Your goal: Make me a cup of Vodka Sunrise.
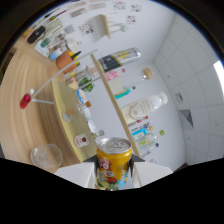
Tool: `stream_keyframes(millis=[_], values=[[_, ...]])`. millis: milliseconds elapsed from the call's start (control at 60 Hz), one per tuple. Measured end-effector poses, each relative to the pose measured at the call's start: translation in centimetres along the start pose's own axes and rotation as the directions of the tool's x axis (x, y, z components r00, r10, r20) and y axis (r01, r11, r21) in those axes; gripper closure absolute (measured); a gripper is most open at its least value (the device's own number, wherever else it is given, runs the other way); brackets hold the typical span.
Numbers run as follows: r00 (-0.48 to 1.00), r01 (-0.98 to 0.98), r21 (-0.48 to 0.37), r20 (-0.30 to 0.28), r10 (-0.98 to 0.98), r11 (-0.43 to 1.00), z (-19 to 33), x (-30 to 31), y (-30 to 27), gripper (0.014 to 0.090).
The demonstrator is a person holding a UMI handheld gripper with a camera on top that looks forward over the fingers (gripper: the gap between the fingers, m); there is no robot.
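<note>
Gripper view, orientation: I see the scene strongly tilted; the wooden table (20,95) runs up one side and a white wall fills the rest.
Fingers: I read the gripper (114,172) as clenched on the can, its dark finger (131,170) edges pressed to both sides of it.
Can: a yellow drink can (114,162) with a silver top and pull tab sits between the fingers, its printed label facing me; I cannot read the label.
Shelf: beyond the can, a light wooden shelf (112,95) carries a row of bottles, among them a large white bottle (147,106) and a dark-labelled clear bottle (119,60).
Red-label bottle: a small clear bottle with a red label (85,140) lies just beyond the can, near the shelf foot.
Glass: an empty clear glass (46,155) stands on the table beside the fingers.
Red-ended tool: a thin white-handled item with a red end (26,101) rests further along the table.
Far end: jars and containers (62,52) crowd the table's far end; I cannot tell their contents.
</note>
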Motion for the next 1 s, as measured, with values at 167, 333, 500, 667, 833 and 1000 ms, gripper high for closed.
stream_keyframes(millis=[167, 333, 500, 667, 833, 1000], values=[[0.821, -0.567, 0.091, -0.014, 0.57, 0.819, -2.6, 5.7, 1.8, 0.0533], [0.531, -0.845, 0.056, -0.023, 0.847, 0.531, -3.5, 5.7, 9.1, 0.0536], [0.39, -0.919, -0.081, -0.05, 0.919, 0.386, -2.4, -0.9, 17.5, 0.0537], [0.36, -0.915, -0.226, -0.076, 0.93, 0.336, -1.0, -8.0, 23.2, 0.0538], [0.354, -0.897, -0.303, -0.059, 0.933, 0.321, 0.3, -11.9, 25.1, 0.0537], [0.361, -0.876, -0.367, -0.071, 0.93, 0.312, 0.2, -14.1, 26.5, 0.0528]])
